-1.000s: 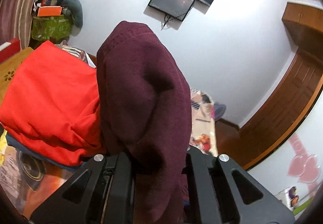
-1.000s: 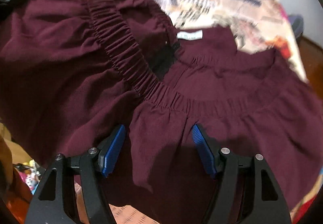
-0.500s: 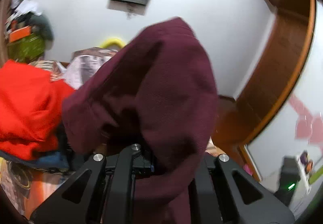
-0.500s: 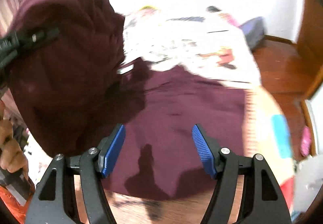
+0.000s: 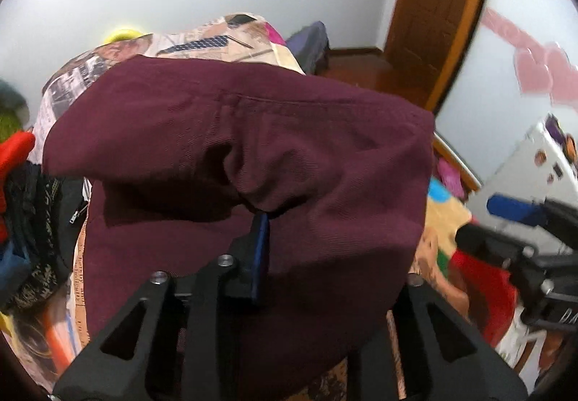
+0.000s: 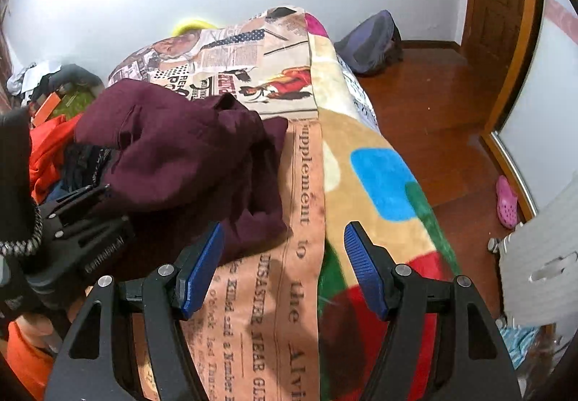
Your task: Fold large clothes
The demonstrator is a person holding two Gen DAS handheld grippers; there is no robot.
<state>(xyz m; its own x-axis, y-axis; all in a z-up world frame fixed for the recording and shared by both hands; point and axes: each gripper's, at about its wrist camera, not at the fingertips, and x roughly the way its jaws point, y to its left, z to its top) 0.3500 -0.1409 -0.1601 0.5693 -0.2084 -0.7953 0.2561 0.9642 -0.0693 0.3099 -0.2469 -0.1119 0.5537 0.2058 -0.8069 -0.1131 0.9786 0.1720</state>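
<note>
A dark maroon garment [image 5: 253, 148] drapes over my left gripper [image 5: 267, 242], which is shut on a fold of it; one blue pad [image 5: 261, 249] shows, the other is hidden under cloth. In the right wrist view the same garment [image 6: 188, 155] lies bunched on the bed, with my left gripper's body [image 6: 76, 231] at its near left edge. My right gripper [image 6: 281, 267] is open and empty over the newspaper-print bedspread [image 6: 289, 256], just right of the garment. It also shows at the right of the left wrist view [image 5: 516, 220].
A pile of red-orange and dark clothes [image 6: 54, 148] lies left of the garment. A colourful blanket [image 6: 379, 184] covers the bed's right edge. Beyond are a wooden floor [image 6: 433, 112], a dark bag [image 6: 372, 39], a pink shoe [image 6: 505, 202] and a wooden door [image 5: 433, 3].
My right gripper has drawn back off the maroon garment and now hangs over bare bedspread. My left gripper has swung right and down, carrying the garment toward the bed.
</note>
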